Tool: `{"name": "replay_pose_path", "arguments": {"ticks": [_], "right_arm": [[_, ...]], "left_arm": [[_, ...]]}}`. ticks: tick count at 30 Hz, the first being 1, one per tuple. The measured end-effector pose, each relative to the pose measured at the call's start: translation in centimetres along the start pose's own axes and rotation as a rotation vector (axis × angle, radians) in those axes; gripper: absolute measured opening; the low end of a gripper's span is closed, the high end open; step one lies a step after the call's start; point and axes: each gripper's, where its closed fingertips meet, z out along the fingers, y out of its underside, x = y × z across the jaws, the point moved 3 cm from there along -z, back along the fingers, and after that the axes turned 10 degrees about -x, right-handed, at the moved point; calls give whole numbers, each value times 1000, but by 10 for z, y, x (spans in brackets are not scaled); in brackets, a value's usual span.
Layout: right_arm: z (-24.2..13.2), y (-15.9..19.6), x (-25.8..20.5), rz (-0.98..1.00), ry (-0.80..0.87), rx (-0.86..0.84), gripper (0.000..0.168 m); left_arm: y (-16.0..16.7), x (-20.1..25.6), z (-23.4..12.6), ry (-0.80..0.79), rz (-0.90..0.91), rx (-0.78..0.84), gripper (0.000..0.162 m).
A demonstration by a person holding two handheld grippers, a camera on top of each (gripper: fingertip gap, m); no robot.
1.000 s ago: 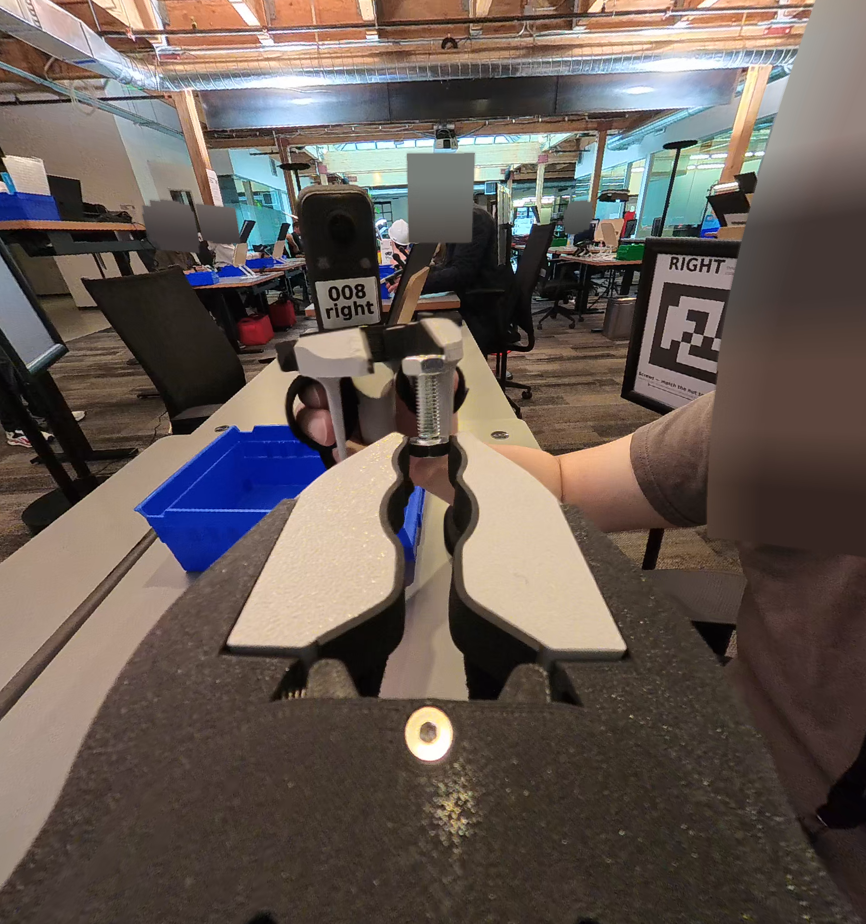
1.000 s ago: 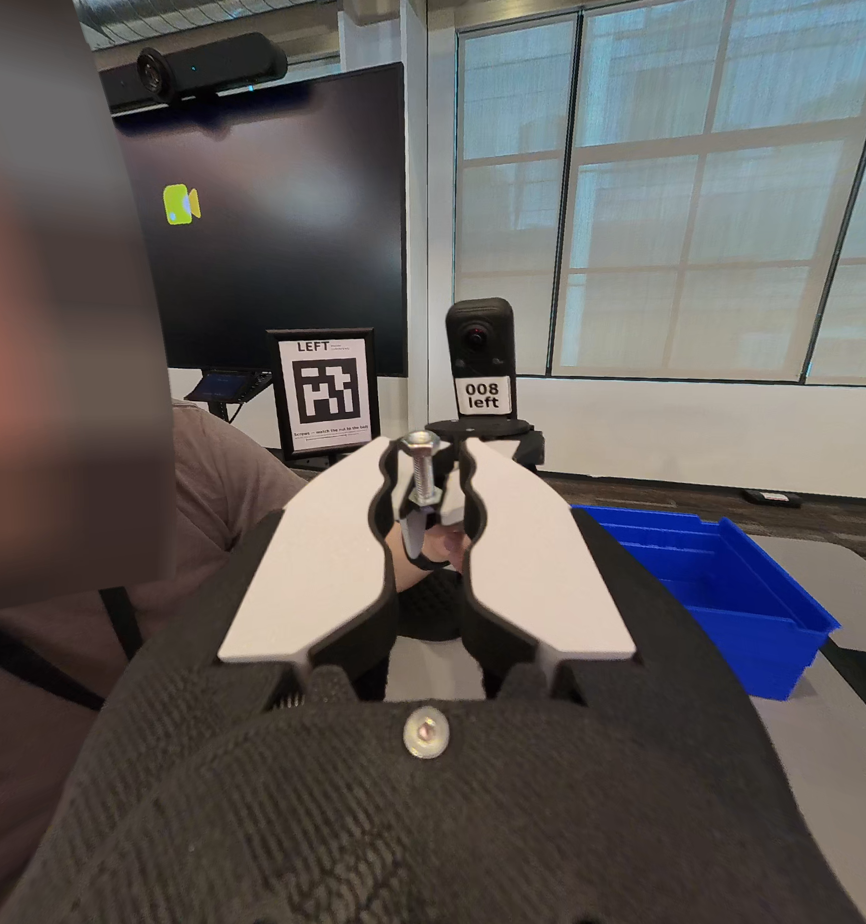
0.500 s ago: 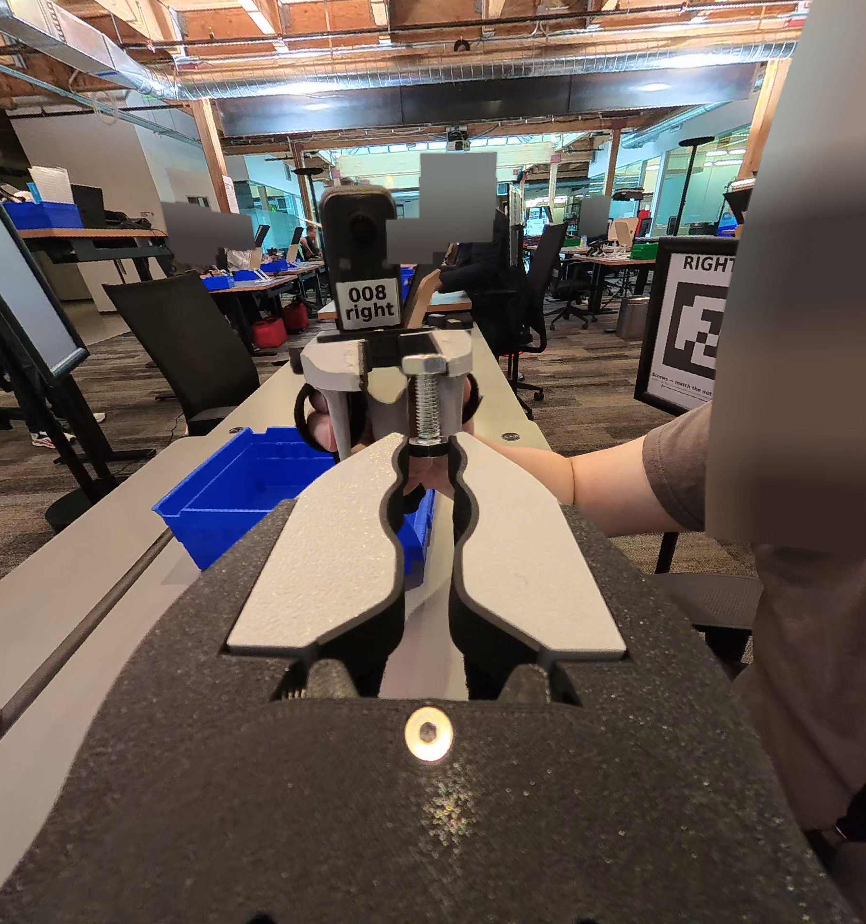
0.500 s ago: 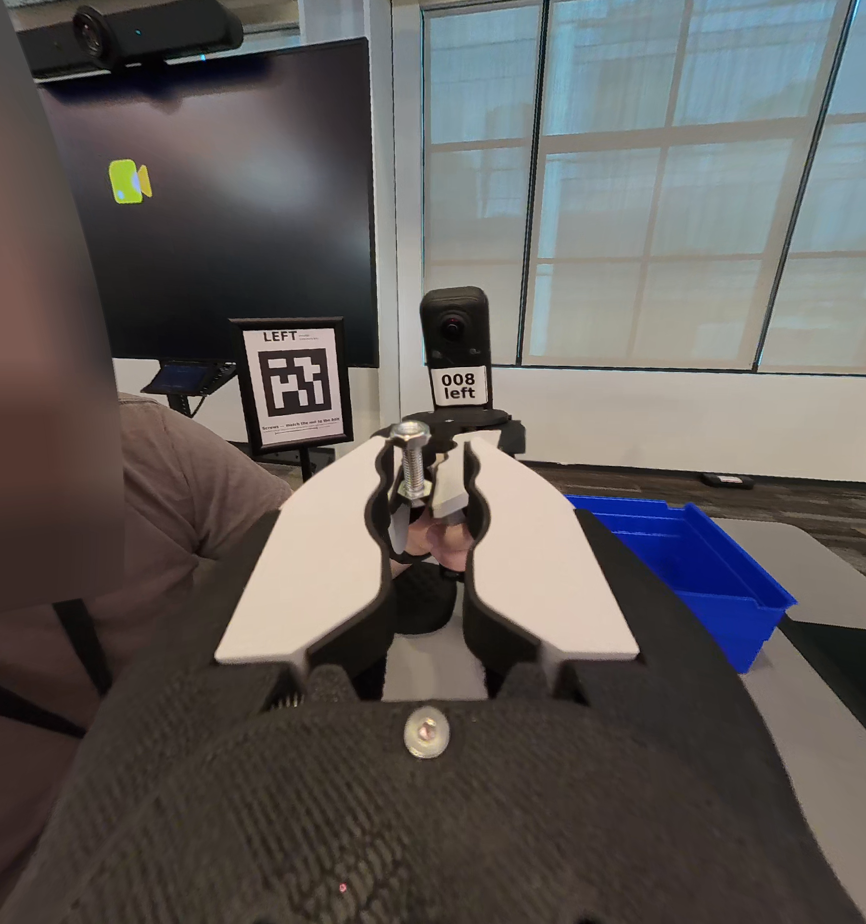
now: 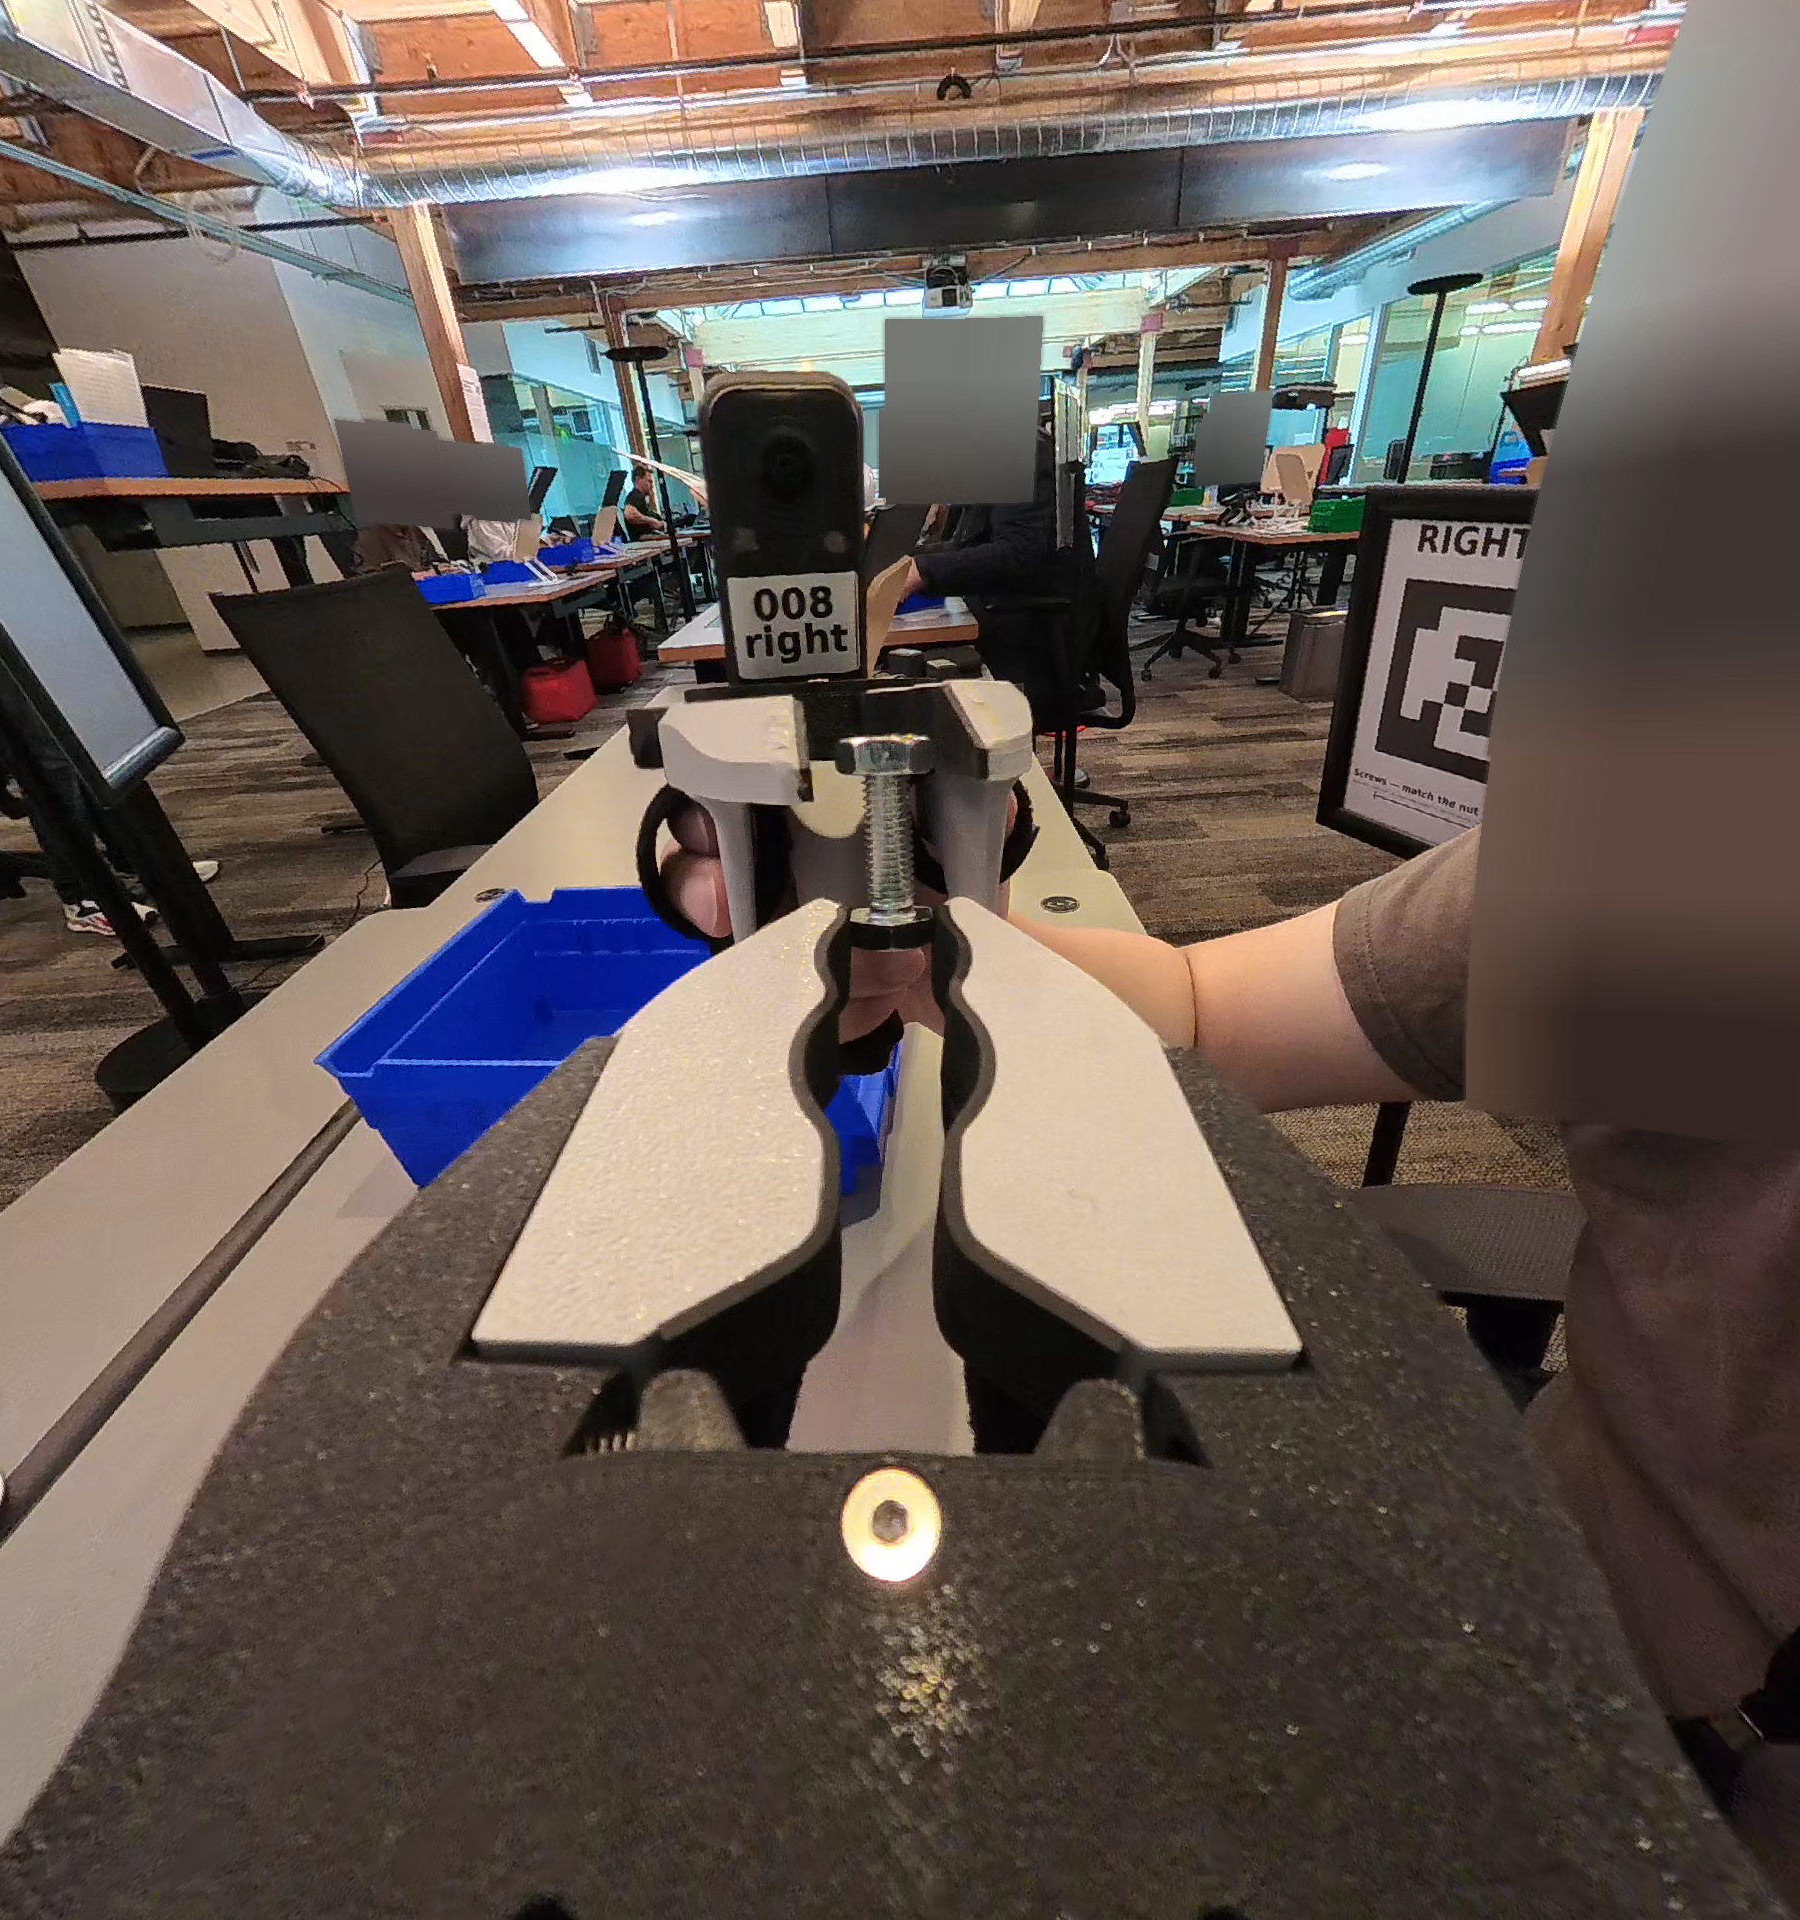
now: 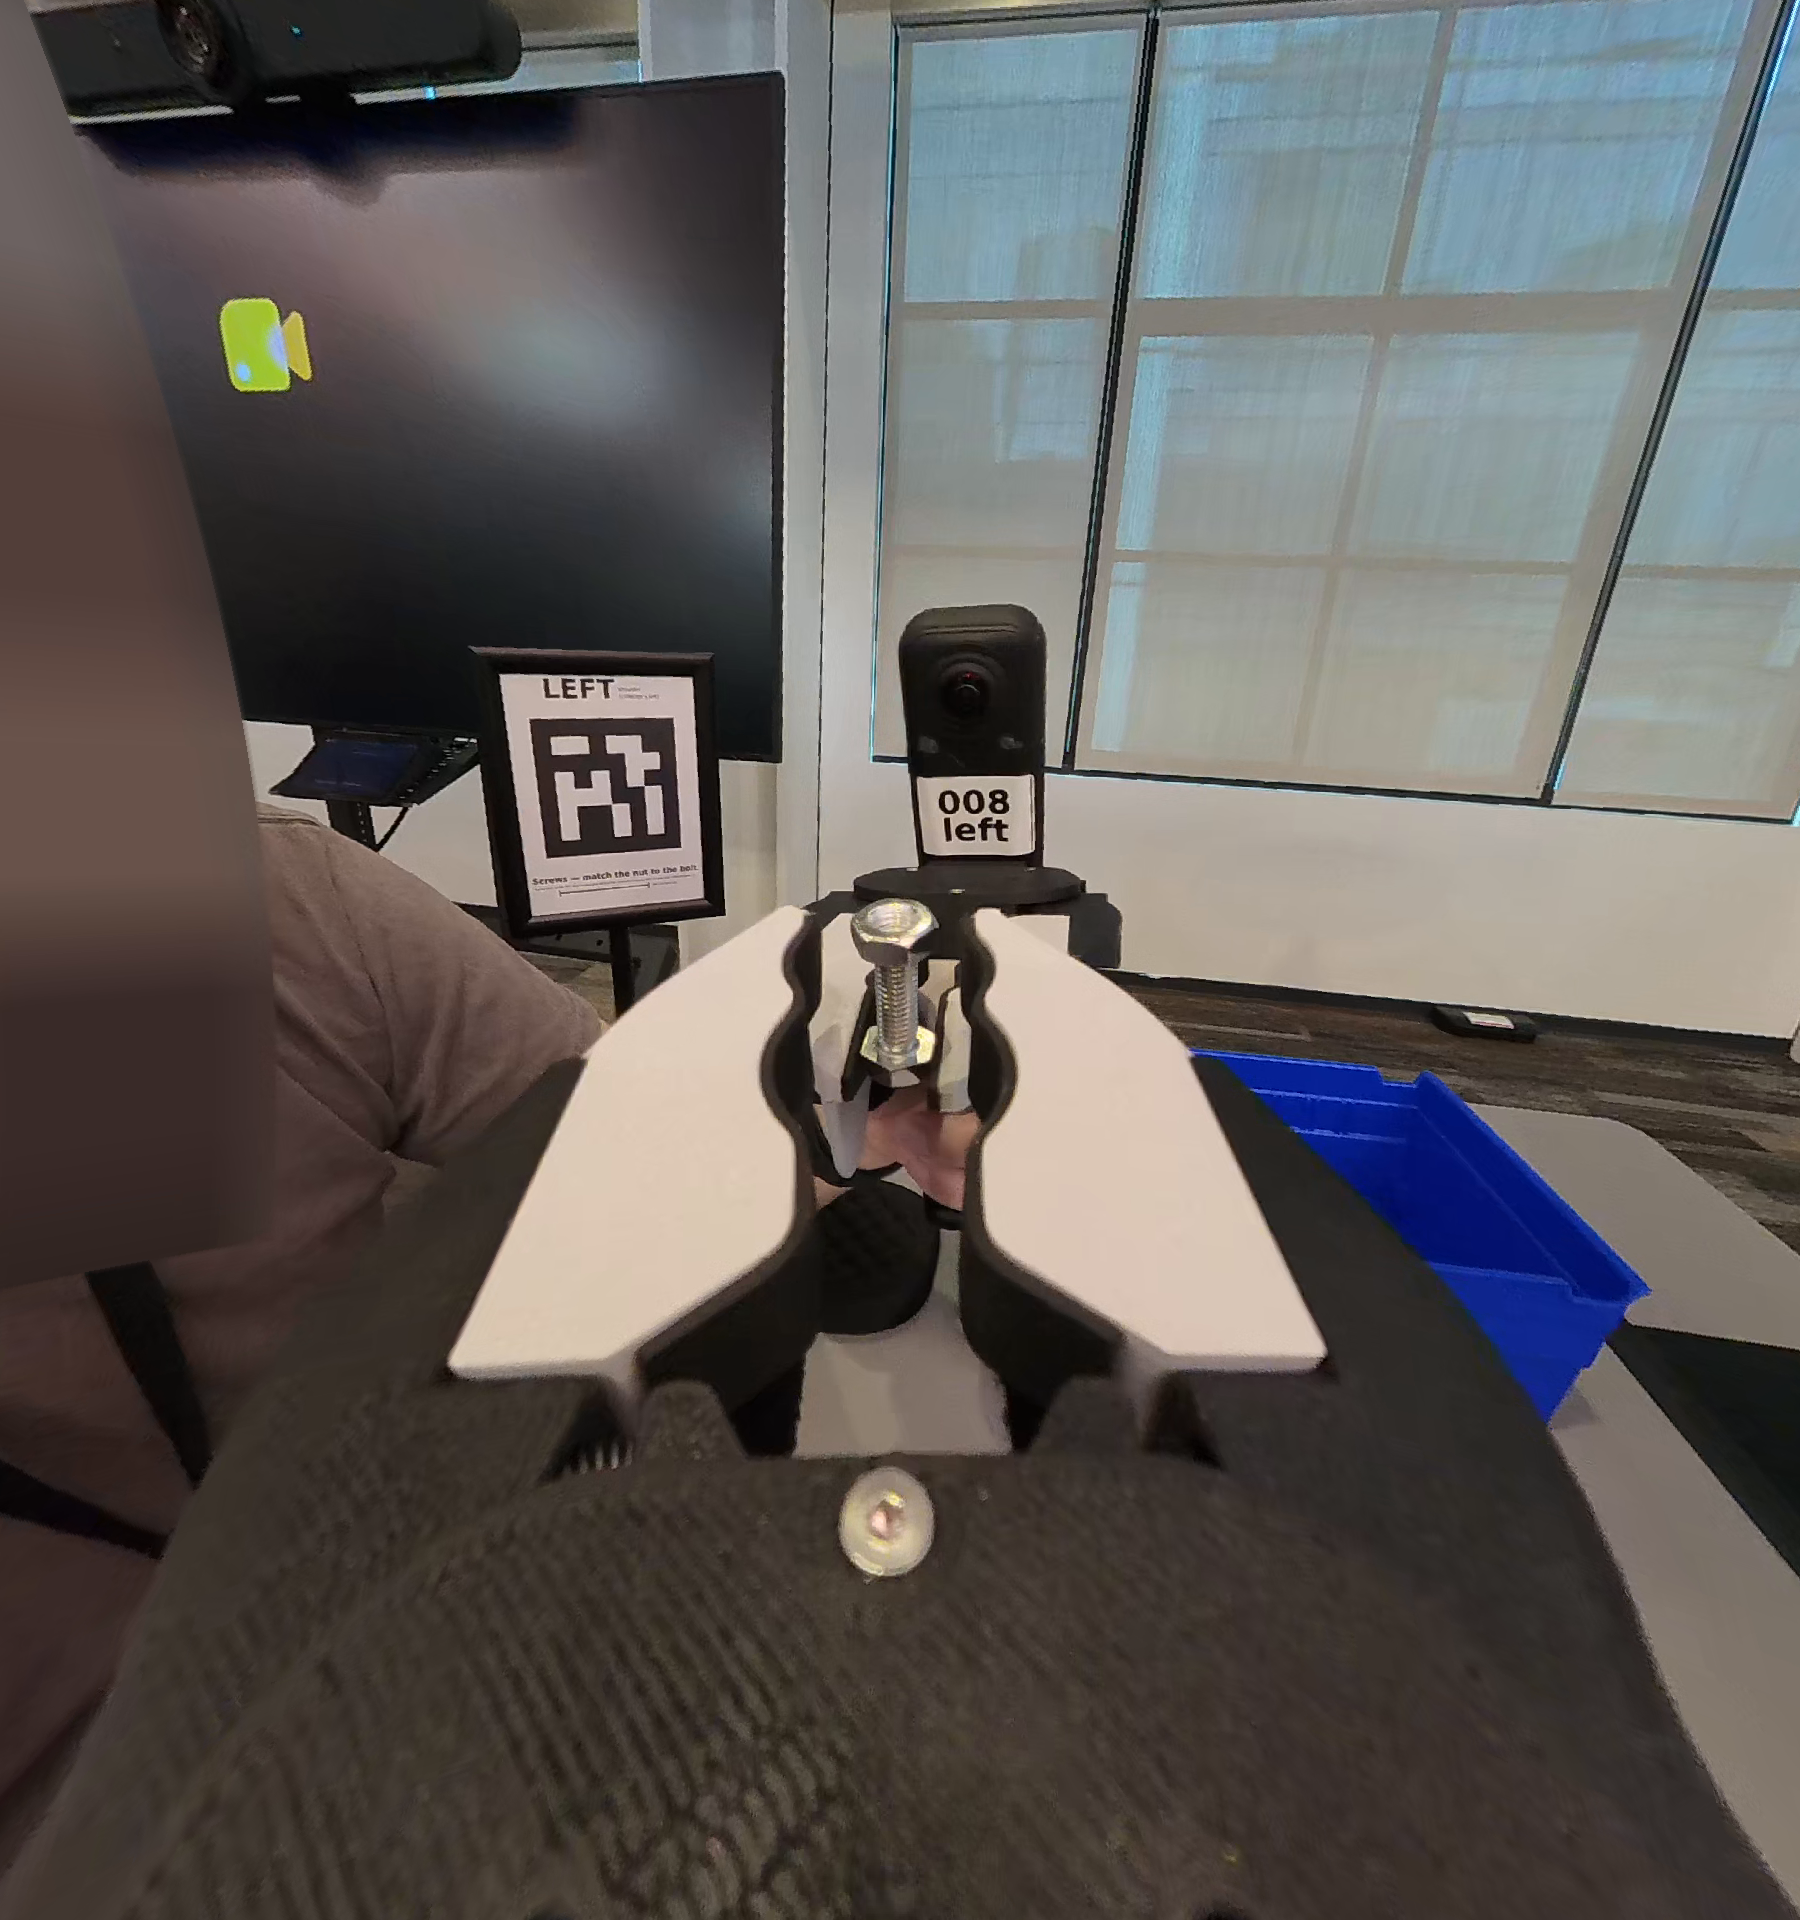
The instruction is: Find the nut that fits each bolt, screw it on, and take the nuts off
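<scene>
A silver bolt [image 5: 888, 831] spans the gap between my two grippers, which face each other above the table. My left gripper [image 5: 888, 925] is shut on a hex nut [image 5: 888, 928] threaded on the bolt's far end from the head. My right gripper [image 6: 894, 930] is shut on the bolt's hex head [image 6: 894, 928]. In the left wrist view the right gripper [image 5: 880, 743] shows beyond the bolt, with the head [image 5: 883, 753] between its fingers. In the right wrist view the left gripper [image 6: 901, 1060] shows holding the nut [image 6: 901, 1055].
A blue bin [image 5: 522, 1018] sits on the grey table [image 5: 148, 1195] below the grippers; it also shows in the right wrist view [image 6: 1415, 1174]. A person's forearm [image 5: 1270, 987] reaches in from the right. Framed marker signs [image 5: 1436, 665] [image 6: 605, 790] stand beside the table. Less than 4 cm separates the two grippers' tips.
Both grippers stay clamped on the bolt and nut. The pair has shifted a little against the background, and the bolt that leaned in the right wrist view now points straight.
</scene>
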Motion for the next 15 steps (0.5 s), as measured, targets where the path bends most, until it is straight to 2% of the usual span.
{"name": "replay_pose_path", "arguments": {"ticks": [15], "right_arm": [[0, 3, -2, -37, -14, -17, 17]], "left_arm": [[2, 2, 2, 33, -7, -16, 14]]}}
